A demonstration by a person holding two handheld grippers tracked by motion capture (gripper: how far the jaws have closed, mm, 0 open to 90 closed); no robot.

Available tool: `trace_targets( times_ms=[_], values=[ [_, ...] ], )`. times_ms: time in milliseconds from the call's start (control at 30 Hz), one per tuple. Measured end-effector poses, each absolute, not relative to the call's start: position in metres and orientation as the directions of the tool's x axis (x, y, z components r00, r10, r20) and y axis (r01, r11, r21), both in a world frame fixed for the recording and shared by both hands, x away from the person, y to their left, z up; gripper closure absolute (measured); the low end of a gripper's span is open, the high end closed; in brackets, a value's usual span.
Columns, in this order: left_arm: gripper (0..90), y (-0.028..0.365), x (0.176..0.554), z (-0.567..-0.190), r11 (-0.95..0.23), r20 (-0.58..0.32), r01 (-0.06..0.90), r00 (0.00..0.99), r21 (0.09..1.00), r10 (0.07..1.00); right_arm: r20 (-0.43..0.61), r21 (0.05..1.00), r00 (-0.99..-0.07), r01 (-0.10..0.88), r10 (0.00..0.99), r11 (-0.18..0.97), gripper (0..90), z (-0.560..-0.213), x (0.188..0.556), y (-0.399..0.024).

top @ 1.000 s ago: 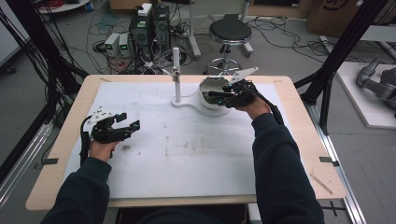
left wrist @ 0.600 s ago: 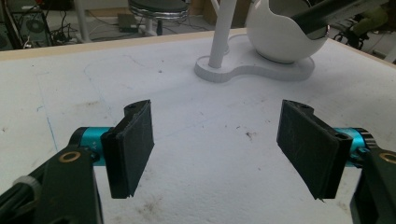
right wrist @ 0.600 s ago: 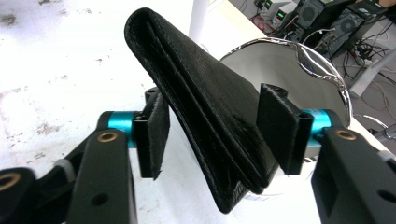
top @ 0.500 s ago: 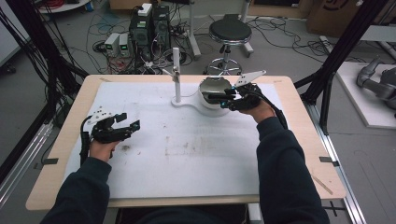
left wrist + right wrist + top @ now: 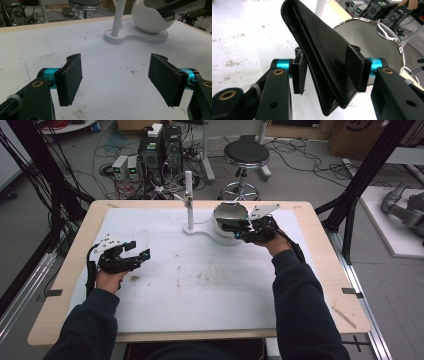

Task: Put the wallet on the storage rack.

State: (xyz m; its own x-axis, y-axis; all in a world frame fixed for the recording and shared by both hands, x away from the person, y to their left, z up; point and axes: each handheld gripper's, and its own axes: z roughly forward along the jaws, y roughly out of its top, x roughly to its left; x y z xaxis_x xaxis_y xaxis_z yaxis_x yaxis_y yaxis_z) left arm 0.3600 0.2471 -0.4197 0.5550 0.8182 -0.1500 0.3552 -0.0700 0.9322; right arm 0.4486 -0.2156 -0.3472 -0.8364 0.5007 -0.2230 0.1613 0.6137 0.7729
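Nearest, the left hand-held gripper [image 5: 131, 257] rests wide open above the white table [image 5: 210, 290]. Farther right, the right hand-held gripper [image 5: 329, 75], jaws just narrowing, apparently clamps a folded black leather wallet [image 5: 322, 55], long axis slanting upward, beside the white round bowl [image 5: 367, 37].
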Motion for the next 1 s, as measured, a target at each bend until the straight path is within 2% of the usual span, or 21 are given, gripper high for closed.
trace_targets(
  times_ms=[133,367,533,667,767,1000],
  values=[
    [27.2,0.247,0.360,-0.420,-0.065,-0.152,0.354,0.552,0.933,0.820,-0.161,0.800,-0.841,0.196,0.517,0.567,38.0,-0.346,0.450,-0.217],
    [27.3,0.247,0.360,-0.420,-0.068,-0.151,0.355,0.553,0.933,0.820,-0.136,0.815,-0.839,0.208,0.527,0.541,30.7,-0.339,0.445,-0.226],
    [27.3,0.248,0.360,-0.419,-0.064,-0.149,0.348,0.553,0.935,0.820,-0.125,0.839,-0.811,0.221,0.571,0.497,27.1,-0.326,0.433,-0.243],
    [25.1,0.246,0.360,-0.417,-0.066,-0.148,0.342,0.562,0.937,0.814,-0.136,0.868,-0.751,0.223,0.646,0.443,26.1,-0.324,0.418,-0.266],
    [21.9,0.245,0.360,-0.415,-0.071,-0.141,0.333,0.570,0.940,0.810,-0.153,0.866,-0.710,0.239,0.687,0.440,25.9,-0.333,0.406,-0.284],
    [20.2,0.242,0.361,-0.413,-0.075,-0.134,0.326,0.575,0.942,0.807,-0.095,0.869,-0.596,0.341,0.797,0.359,21.6,-0.366,0.374,-0.320]
  ],
)
